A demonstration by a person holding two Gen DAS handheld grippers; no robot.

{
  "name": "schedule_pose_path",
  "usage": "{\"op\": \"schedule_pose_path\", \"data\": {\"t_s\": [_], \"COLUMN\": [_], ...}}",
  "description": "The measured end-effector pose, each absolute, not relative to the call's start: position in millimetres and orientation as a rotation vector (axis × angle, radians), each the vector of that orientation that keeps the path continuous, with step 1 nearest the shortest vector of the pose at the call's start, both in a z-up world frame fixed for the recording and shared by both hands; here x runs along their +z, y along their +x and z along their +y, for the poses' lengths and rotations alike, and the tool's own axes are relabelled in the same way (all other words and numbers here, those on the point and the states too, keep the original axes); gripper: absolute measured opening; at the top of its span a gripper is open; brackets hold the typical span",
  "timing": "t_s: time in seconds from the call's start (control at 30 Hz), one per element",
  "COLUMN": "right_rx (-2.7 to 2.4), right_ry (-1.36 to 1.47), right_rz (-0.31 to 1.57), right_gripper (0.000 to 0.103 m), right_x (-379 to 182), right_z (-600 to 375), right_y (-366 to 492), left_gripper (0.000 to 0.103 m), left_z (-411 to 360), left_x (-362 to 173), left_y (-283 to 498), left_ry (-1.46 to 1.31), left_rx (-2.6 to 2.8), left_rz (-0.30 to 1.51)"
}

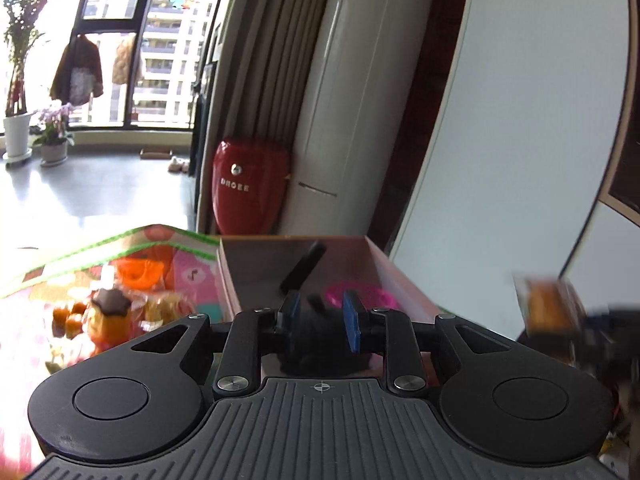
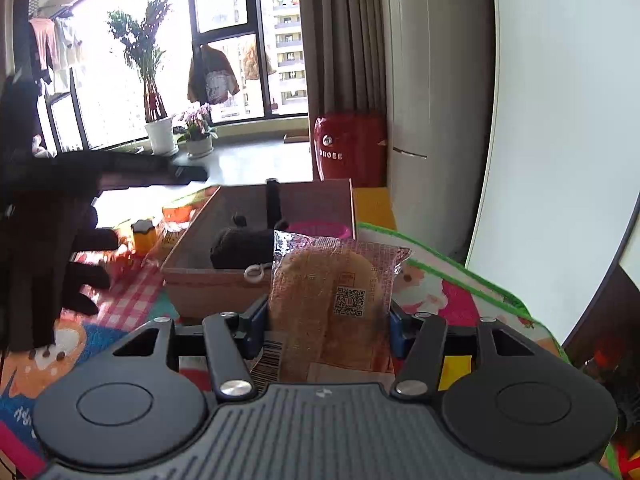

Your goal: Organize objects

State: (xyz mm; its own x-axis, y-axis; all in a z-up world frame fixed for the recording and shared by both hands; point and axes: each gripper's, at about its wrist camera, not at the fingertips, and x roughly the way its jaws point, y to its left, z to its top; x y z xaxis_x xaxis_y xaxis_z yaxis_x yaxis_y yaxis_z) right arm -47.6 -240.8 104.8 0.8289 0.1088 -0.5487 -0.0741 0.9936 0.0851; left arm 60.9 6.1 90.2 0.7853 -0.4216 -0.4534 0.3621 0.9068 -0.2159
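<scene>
A pink cardboard box (image 1: 404,280) (image 2: 200,284) stands on a colourful play mat. Inside lie a black stick-like object (image 1: 304,268), a dark plush lump (image 2: 240,246) and a pink round dish (image 1: 368,294) (image 2: 320,230). My left gripper (image 1: 322,314) hovers over the box's near end, jaws parted, with a dark object between the blue pads; contact is unclear. My right gripper (image 2: 328,320) is shut on a wrapped bread packet (image 2: 332,292) with a QR code, held upright just before the box. The packet also shows blurred in the left wrist view (image 1: 548,306).
Wrapped snacks and an orange jar with a dark lid (image 1: 108,312) (image 2: 144,236) lie on the mat left of the box. A gloved hand with the left gripper (image 2: 44,248) is at the left. A red appliance (image 1: 248,184) and white wall panel stand behind.
</scene>
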Motion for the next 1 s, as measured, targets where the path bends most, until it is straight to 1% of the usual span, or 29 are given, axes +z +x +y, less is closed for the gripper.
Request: {"op": "schedule_pose_path", "data": {"t_s": [0.2, 0.23, 0.27, 0.3, 0.33, 0.43, 0.77, 1.0], "right_rx": [0.129, 0.128, 0.136, 0.129, 0.104, 0.078, 0.093, 0.244], "right_ry": [0.131, 0.112, 0.092, 0.083, 0.082, 0.062, 0.015, 0.048], "right_rz": [0.539, 0.538, 0.546, 0.561, 0.574, 0.627, 0.739, 0.686], "right_gripper": [0.056, 0.059, 0.072, 0.081, 0.085, 0.085, 0.085, 0.086], "right_x": [149, 152, 152, 151, 149, 136, 100, 113], "right_z": [-242, -237, -231, -227, -224, -216, -192, -163], "right_y": [22, 37, 52, 66, 78, 96, 91, 76], "left_gripper": [0.025, 0.025, 0.025, 0.025, 0.026, 0.025, 0.025, 0.026], "left_z": [36, 38, 42, 44, 47, 61, 88, 96], "left_x": [45, 38, 31, 27, 23, 18, 14, 8], "left_y": [5, 1, -4, -8, -10, -11, 1, 3], "left_ry": [-0.098, -0.088, -0.07, -0.051, -0.033, -0.048, -0.121, -0.123], "left_rx": [-0.412, -0.407, -0.411, -0.414, -0.409, -0.38, -0.279, -0.259], "left_rz": [0.61, 0.63, 0.652, 0.662, 0.665, 0.662, 0.657, 0.68]}}
